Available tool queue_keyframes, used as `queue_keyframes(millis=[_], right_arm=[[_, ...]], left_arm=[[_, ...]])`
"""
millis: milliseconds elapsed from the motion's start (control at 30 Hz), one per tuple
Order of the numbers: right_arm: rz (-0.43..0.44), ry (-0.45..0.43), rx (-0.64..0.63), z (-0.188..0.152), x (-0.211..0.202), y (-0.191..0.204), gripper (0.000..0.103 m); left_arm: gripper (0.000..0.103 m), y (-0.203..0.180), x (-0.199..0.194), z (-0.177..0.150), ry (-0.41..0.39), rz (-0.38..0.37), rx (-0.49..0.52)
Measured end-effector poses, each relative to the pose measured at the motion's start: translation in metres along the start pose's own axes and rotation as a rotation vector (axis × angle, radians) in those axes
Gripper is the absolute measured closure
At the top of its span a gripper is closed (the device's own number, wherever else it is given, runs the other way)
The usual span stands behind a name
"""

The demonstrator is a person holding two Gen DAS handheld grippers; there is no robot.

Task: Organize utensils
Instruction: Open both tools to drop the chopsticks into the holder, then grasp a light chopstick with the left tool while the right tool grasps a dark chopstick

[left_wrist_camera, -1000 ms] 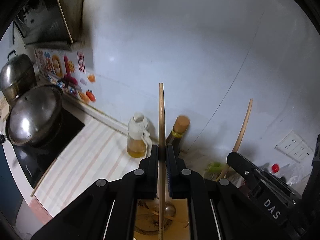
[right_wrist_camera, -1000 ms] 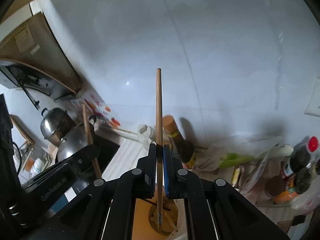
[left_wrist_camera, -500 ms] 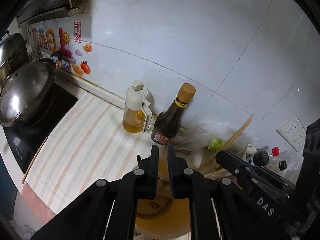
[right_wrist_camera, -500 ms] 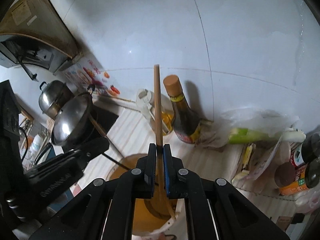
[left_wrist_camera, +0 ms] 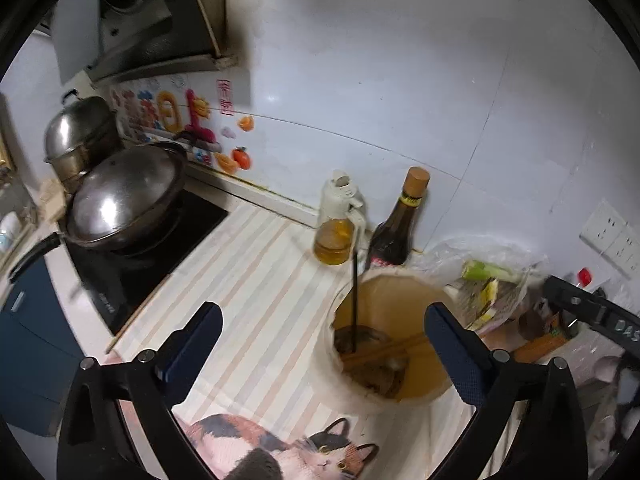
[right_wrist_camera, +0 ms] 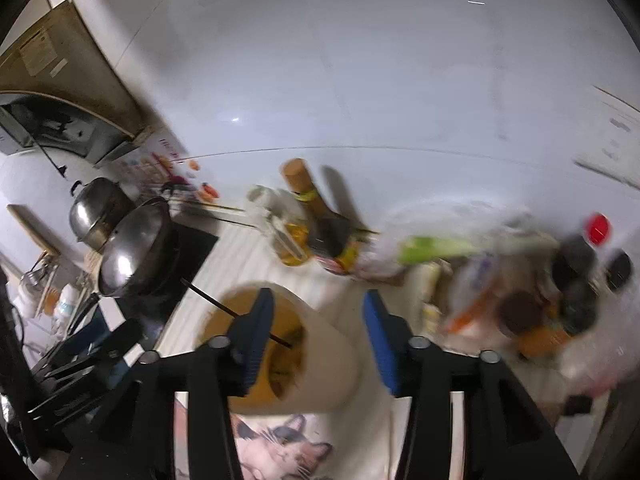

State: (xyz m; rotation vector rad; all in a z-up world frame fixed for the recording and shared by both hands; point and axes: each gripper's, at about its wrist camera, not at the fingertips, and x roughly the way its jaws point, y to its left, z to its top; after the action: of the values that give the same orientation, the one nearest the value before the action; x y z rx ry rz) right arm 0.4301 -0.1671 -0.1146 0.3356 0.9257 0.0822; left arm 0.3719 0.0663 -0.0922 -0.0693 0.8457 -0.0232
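Note:
A cream utensil holder (left_wrist_camera: 334, 380) with a brown inside stands on the striped counter. Two wooden chopsticks (left_wrist_camera: 384, 352) lie slanted inside it, and a thin black stick (left_wrist_camera: 354, 300) leans on its rim. My left gripper (left_wrist_camera: 324, 336) hangs above and in front of the holder. Its jaws are opening wide and its pads touch nothing. In the blurred right wrist view, my right gripper (right_wrist_camera: 318, 336) is over the holder (right_wrist_camera: 332, 364); its jaws are opening too, with nothing gripped. The black stick (right_wrist_camera: 236, 312) pokes out to the left.
An oil bottle (left_wrist_camera: 334, 232) and a dark sauce bottle (left_wrist_camera: 396, 232) stand by the wall behind the holder. A lidded wok (left_wrist_camera: 124, 204) and a steel pot (left_wrist_camera: 80, 136) sit on the left. Bagged greens and jars (right_wrist_camera: 560, 280) crowd the right. A cat-print cloth (left_wrist_camera: 280, 452) lies in front.
Each gripper held a wooden chopstick upright a second ago. Both have let go, the chopsticks now lie in the holder, and both sets of jaws have spread apart.

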Motion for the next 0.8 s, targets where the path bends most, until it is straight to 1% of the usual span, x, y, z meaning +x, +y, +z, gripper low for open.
queue_keyframes(millis=[33,100,167,200,267,333,400,433,467,500,533,567,600,633,667,700,733,767,800], right_arm=[[-0.015,-0.002,0.008,-0.006,-0.004,-0.006,0.043],[-0.047,-0.001,0.027,-0.027,-0.013,-0.022,0.034],[-0.065,0.010,0.058,-0.046,-0.017,-0.037,0.033],[-0.070,0.016,0.072,-0.056,-0.019,-0.046,0.029],[-0.094,0.030,0.092,-0.081,-0.020,-0.064,0.026],[-0.119,0.053,0.101,-0.101,-0.017,-0.081,0.026],[-0.138,0.096,0.126,-0.121,-0.010,-0.100,0.026],[-0.143,0.130,0.144,-0.132,-0.003,-0.112,0.026],[-0.141,0.159,0.157,-0.140,0.004,-0.121,0.032],[-0.141,0.200,0.168,-0.151,0.013,-0.131,0.046],[-0.141,0.235,0.174,-0.158,0.021,-0.138,0.052],[-0.134,0.266,0.183,-0.166,0.029,-0.146,0.065],[-0.130,0.296,0.195,-0.174,0.037,-0.155,0.074],[-0.131,0.314,0.196,-0.178,0.043,-0.160,0.075],[-0.132,0.331,0.200,-0.183,0.047,-0.165,0.075],[-0.128,0.349,0.210,-0.188,0.053,-0.172,0.075],[-0.119,0.373,0.210,-0.191,0.060,-0.176,0.075],[-0.100,0.399,0.210,-0.193,0.067,-0.178,0.075],[-0.078,0.437,0.209,-0.195,0.076,-0.179,0.075]], left_arm=[[0.000,-0.002,-0.003,-0.008,-0.005,0.009,0.008],[0.000,-0.007,-0.006,-0.024,-0.001,0.006,0.018],[0.000,-0.014,-0.005,-0.044,0.022,0.003,0.022],[0.000,-0.018,-0.003,-0.053,0.035,-0.005,0.028],[0.000,-0.031,0.003,-0.075,0.082,-0.011,0.050],[0.000,-0.047,0.017,-0.101,0.149,-0.025,0.080],[0.000,-0.061,0.031,-0.120,0.213,-0.034,0.095],[0.000,-0.072,0.041,-0.134,0.256,-0.042,0.105],[0.000,-0.081,0.051,-0.143,0.294,-0.045,0.110],[0.000,-0.090,0.063,-0.153,0.333,-0.056,0.113],[0.000,-0.099,0.072,-0.161,0.355,-0.068,0.115],[0.000,-0.107,0.079,-0.170,0.375,-0.074,0.121],[0.000,-0.116,0.089,-0.178,0.401,-0.082,0.129],[0.005,-0.128,0.103,-0.187,0.443,-0.097,0.139],[0.015,-0.135,0.113,-0.194,0.470,-0.102,0.147],[0.020,-0.144,0.125,-0.203,0.508,-0.108,0.157],[0.031,-0.152,0.139,-0.211,0.547,-0.115,0.162],[0.043,-0.157,0.146,-0.216,0.569,-0.114,0.169],[0.048,-0.162,0.154,-0.221,0.589,-0.106,0.176]])
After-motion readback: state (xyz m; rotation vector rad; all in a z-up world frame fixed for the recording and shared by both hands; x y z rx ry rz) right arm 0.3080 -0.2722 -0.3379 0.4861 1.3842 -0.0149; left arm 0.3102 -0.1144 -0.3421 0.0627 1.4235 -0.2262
